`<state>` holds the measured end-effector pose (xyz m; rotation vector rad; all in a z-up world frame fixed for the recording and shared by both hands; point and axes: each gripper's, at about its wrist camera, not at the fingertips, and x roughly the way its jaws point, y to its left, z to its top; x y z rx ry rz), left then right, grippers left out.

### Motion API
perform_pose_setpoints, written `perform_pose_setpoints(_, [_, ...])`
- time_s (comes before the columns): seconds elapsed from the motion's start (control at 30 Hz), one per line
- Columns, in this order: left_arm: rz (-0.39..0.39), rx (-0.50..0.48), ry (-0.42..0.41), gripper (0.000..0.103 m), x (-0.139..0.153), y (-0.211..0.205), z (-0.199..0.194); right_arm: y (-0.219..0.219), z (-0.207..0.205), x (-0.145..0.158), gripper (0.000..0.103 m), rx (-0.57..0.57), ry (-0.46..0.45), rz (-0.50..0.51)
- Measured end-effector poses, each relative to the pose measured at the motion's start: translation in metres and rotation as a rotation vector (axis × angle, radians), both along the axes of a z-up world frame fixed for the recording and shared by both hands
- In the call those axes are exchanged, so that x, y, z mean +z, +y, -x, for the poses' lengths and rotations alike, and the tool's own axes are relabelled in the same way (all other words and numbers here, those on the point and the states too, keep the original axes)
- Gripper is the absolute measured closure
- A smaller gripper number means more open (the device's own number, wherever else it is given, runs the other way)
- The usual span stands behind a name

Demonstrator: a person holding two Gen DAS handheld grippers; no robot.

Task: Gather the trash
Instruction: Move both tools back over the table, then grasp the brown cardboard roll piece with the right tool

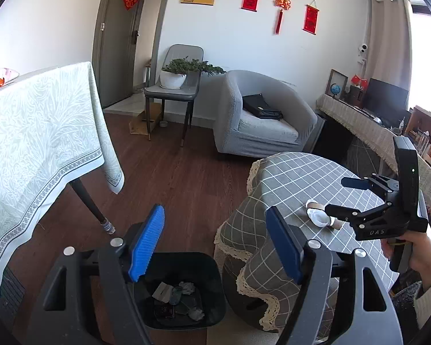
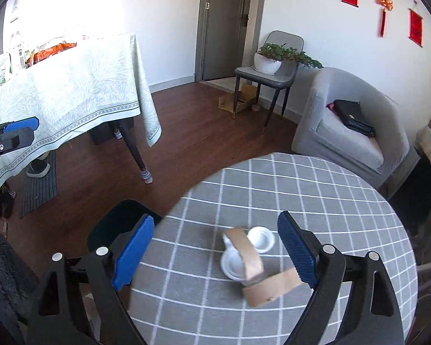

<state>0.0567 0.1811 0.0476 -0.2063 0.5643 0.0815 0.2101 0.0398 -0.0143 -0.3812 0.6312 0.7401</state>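
Trash: small pile on the near part of the round table [image 2: 344, 189], just ahead of the right gripper [image 2: 215, 256] and between its spread fingers in its view.
Bin [image 1: 186, 287]: on the floor left of the round table, under the left gripper [image 1: 215, 244]; crumpled scraps already lie inside.
Nearer hand: the right; the left one hangs over the bin, well apart from the pile.
Right gripper: jaws wide apart, holding nothing.
Left gripper: jaws apart, nothing between them.
Tubes: two cardboard tubes [image 2: 248, 254]; one runs far-left to near-right, the other [image 2: 273, 287] lies across its near end.
Lids: two white round lids [image 2: 261, 238], touching the tubes.
Next move, my guess: right gripper drops onto one tube, across its long axis.
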Motion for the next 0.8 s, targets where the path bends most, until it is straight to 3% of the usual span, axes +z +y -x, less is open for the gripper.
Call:
perform_pose_setpoints(0.3, [0.017, -0.078, 0.018, 0.02, -0.005, -0.042, -0.03, -0.05, -0.022, -0.02, 0.011, -0.018, 0.035, 0.055])
perform_pose_setpoints(0.6, [0.029, -0.157, 0.065, 0.015, -0.019, -0.073, -0.065, -0.054, -0.026, -0.056, 0.011, 0.074, 0.102, 0.089])
perform_pose_setpoints(0.8, [0.069, -0.227, 0.12, 0.012, -0.036, -0.091, -0.094, -0.053, -0.032, -0.057, 0.011, 0.086, 0.118, 0.06])
